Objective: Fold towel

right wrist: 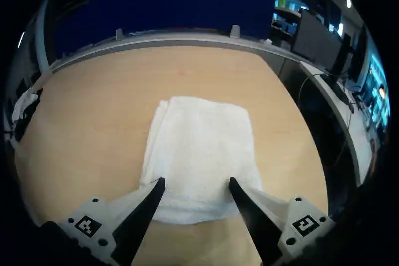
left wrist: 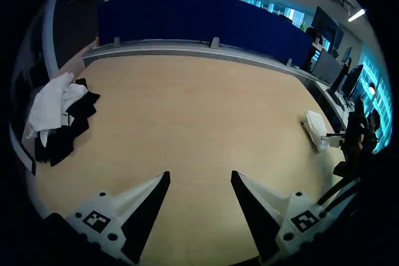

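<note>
A white towel (right wrist: 199,151) lies folded into a thick rectangle on the wooden table (right wrist: 99,96). My right gripper (right wrist: 196,179) is open, its two fingertips hovering over the towel's near edge, and nothing is pinched between them. In the left gripper view the same towel (left wrist: 315,127) appears small at the far right of the table (left wrist: 199,106), with the right gripper (left wrist: 333,139) beside it. My left gripper (left wrist: 200,173) is open above bare wood, well away from the towel.
A heap of white and black cloths (left wrist: 60,111) sits at the table's left edge, also seen as the heap (right wrist: 22,109). A blue partition (left wrist: 199,16) runs along the back. Monitors (right wrist: 314,36) stand on a desk beyond the table's right edge.
</note>
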A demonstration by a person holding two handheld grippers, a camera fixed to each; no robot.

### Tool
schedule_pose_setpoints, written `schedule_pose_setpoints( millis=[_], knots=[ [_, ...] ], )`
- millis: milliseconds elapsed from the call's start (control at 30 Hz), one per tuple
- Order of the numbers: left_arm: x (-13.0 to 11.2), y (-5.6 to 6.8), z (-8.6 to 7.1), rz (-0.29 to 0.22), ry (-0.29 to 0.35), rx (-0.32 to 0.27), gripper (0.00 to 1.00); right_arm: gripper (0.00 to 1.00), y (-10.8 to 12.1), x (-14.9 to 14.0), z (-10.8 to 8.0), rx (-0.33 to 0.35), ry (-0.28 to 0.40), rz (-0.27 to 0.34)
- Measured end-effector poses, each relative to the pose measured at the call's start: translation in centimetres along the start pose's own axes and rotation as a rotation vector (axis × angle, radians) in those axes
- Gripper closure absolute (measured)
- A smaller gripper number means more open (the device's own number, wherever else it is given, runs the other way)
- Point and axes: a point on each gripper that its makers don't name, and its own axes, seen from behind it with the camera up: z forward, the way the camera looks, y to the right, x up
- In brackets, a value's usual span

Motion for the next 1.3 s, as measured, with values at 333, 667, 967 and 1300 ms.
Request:
schedule_pose_setpoints(
  millis=[333, 667, 967, 1300],
  knots=[
    [0.3, -0.2, 0.6, -0.003, 0.000, 0.004, 0.10, 0.00, -0.1, 2.7, -0.8, 0.011, 0.038, -0.025],
    [0.2, -0.2, 0.4, -0.001, -0.001, 0.011, 0.10, 0.00, 1.1, 8.7, 1.8, 0.016, 0.086, -0.021],
    [0.1, -0.8, 0.0, -0.008, 0.005, 0.032, 0.10, 0.00, 0.5, 7.5, 6.1, 0.036, -0.005, -0.003],
    [0.5, -0.9, 0.2, -0.011, 0.015, 0.028, 0.10, 0.00, 0.1, 8.8, 3.8, 0.021, 0.043, -0.013]
  ],
)
